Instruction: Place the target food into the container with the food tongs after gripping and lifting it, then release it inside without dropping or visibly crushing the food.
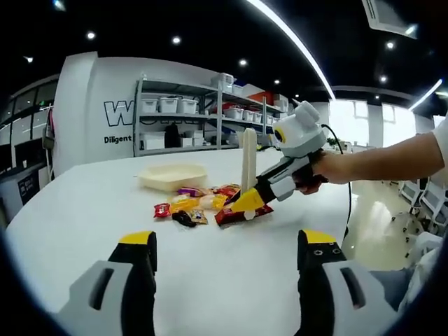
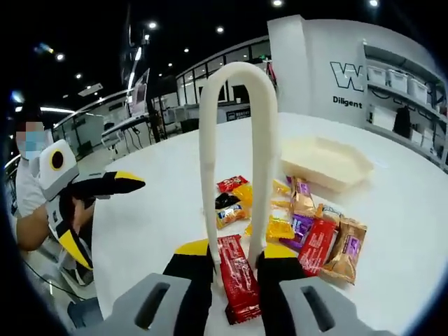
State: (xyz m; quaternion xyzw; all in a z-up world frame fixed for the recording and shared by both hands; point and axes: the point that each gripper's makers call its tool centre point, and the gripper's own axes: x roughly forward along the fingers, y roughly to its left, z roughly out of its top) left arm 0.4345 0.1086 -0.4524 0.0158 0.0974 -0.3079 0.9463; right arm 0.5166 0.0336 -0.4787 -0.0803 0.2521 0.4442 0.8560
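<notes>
Views face each other across table, sharing snacks

On a white round tabletop, the right gripper clamps cream plastic U-shaped food tongs upright, their tips pinching a red foil snack packet. More colourful wrapped snacks lie nearby. A shallow cream tray sits beyond. The left gripper hovers at left, its yellow-tipped black fingers apart.

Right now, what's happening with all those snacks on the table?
A person is holding two grippers. The right gripper squeezes a pair of cream tongs, and the tongs' tips are closing on a red snack packet at the edge of the snack pile. The left gripper waits open, holding nothing. The cream container sits just beyond the snacks on the white table, and nothing can be seen in it yet.
</notes>
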